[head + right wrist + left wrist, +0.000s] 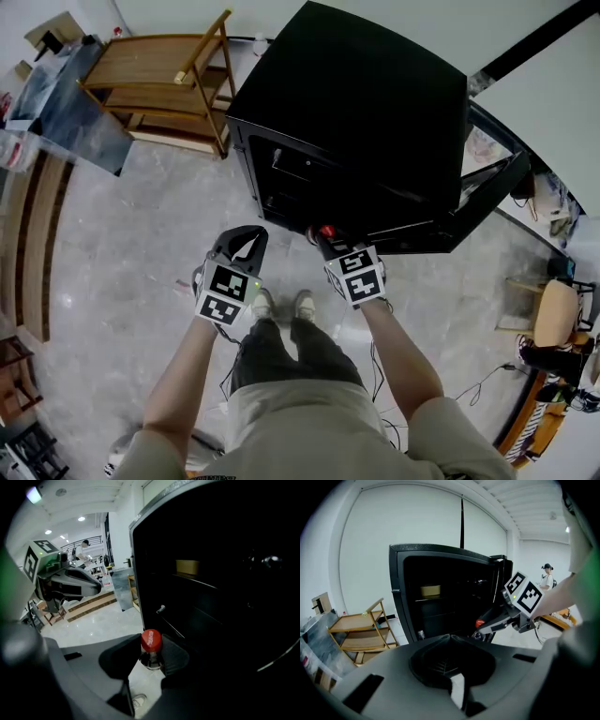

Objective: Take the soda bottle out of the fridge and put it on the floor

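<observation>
— Where is the soda bottle (pixel 151 641)?
— We're gripping its neck, under the red cap, in our right gripper (pixel 334 246), just before the open fridge (pixel 366 103).
— Our left gripper (pixel 450 638)?
— We're holding it closed and empty, also before the fridge.

Open floor (pixel 112 272) lies left of the left tongs (pixel 246 232) and around the person's shoes (pixel 281 305); a hand can pass freely there. Directly ahead, the black fridge (pixel 366 103) blocks the way, its open cavity facing both tongs. The fridge door (pixel 487 202) stands swung out, closing off the side beyond the right tongs (pixel 325 240). A wooden rack (pixel 159 84) stands left of the fridge, well apart from the left tongs.
</observation>
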`<act>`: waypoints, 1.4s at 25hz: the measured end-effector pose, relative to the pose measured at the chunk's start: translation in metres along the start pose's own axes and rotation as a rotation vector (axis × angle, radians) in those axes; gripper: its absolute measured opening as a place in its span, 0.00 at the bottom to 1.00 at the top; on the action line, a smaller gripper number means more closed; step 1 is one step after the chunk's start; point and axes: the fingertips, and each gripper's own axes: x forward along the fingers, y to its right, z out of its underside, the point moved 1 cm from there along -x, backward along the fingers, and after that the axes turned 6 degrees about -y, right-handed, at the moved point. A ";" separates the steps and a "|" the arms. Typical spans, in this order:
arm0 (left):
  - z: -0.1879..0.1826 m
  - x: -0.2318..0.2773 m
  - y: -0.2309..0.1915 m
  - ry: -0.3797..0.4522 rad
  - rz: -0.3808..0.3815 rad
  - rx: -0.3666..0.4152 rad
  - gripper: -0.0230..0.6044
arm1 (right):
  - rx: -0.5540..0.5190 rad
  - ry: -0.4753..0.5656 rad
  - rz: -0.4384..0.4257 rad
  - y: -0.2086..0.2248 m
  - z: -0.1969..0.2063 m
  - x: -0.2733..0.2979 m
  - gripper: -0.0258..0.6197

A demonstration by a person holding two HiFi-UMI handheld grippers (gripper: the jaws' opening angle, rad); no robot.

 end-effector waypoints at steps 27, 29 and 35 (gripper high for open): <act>-0.056 -0.033 0.072 -0.020 0.122 0.145 0.05 | 0.069 0.032 0.047 -0.015 0.014 -0.128 0.21; -0.060 -0.025 0.092 -0.024 0.159 0.179 0.05 | 0.093 0.034 0.067 -0.008 0.026 -0.138 0.21; -0.079 0.003 0.158 -0.023 0.284 0.292 0.05 | 0.195 0.021 0.138 0.020 0.070 -0.170 0.21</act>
